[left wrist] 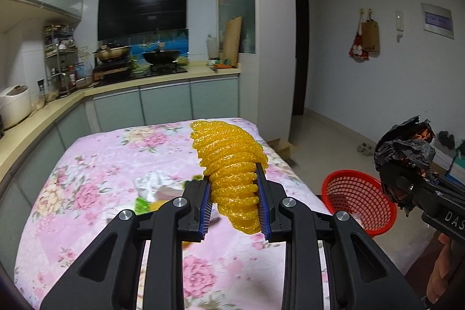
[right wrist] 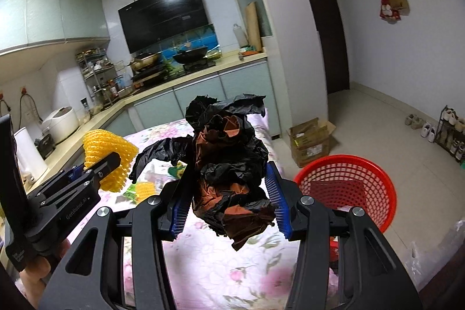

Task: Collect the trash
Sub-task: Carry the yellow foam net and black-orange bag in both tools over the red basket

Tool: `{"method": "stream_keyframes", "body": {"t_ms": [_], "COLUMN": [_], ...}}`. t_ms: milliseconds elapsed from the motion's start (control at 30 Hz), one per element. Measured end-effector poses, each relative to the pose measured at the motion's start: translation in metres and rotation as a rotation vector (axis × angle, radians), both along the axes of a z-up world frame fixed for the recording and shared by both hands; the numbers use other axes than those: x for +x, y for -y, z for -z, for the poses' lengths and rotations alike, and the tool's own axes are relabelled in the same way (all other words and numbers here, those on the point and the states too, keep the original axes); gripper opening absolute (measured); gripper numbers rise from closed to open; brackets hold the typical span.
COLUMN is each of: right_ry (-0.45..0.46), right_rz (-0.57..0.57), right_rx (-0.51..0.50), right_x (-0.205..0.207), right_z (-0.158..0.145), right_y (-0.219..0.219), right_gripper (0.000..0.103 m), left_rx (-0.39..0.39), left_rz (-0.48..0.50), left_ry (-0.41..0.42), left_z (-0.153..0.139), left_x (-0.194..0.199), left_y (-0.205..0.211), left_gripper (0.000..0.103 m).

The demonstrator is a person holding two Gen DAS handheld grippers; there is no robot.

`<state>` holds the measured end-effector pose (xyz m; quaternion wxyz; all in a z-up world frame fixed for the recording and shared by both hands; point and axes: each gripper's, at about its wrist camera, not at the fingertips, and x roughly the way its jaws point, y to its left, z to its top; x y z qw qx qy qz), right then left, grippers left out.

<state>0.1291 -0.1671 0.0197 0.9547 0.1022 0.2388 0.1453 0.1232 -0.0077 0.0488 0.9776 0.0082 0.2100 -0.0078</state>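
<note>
My left gripper (left wrist: 234,188) is shut on a yellow foam fruit net (left wrist: 229,161), held up above the table with the pink flowered cloth (left wrist: 96,193). My right gripper (right wrist: 228,193) is shut on a crumpled black plastic bag (right wrist: 229,159) with brown showing inside. In the left wrist view the bag (left wrist: 404,153) and the right gripper (left wrist: 407,179) appear at the right, over a red mesh basket (left wrist: 357,193). The right wrist view shows that basket (right wrist: 348,182) on the floor to the right of the table, and the yellow net (right wrist: 107,153) in the left gripper (right wrist: 96,164) at left.
More scraps, white and green-yellow (left wrist: 151,188), lie on the cloth (right wrist: 203,260) behind the left fingers. A kitchen counter (left wrist: 162,77) with woks runs behind the table. A cardboard box (right wrist: 311,141) and shoes (right wrist: 424,127) sit on the tiled floor to the right.
</note>
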Motion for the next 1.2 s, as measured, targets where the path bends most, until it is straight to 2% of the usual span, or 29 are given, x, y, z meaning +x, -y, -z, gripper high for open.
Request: {"method": "stream_keyframes", "body": {"t_ms": [567, 833, 1200], "right_ry": [-0.075, -0.147, -0.305], "right_rz": [0.172, 0.26, 0.338], "right_rx": [0.002, -0.002, -0.001], "right_x": [0.02, 0.04, 0.083], "right_z": [0.021, 0.041, 0.085], "right_y": [0.054, 0.083, 0.117], "right_gripper": [0.047, 0.047, 0.047], "left_rx": [0.018, 0.013, 0.0], "left_rz": [0.185, 0.281, 0.391], "left_ry": [-0.076, -0.163, -0.328], "left_z": [0.026, 0.051, 0.096], "left_x": [0.044, 0.081, 0.137], "left_y": [0.074, 0.114, 0.164], "left_gripper": [0.025, 0.025, 0.027]}}
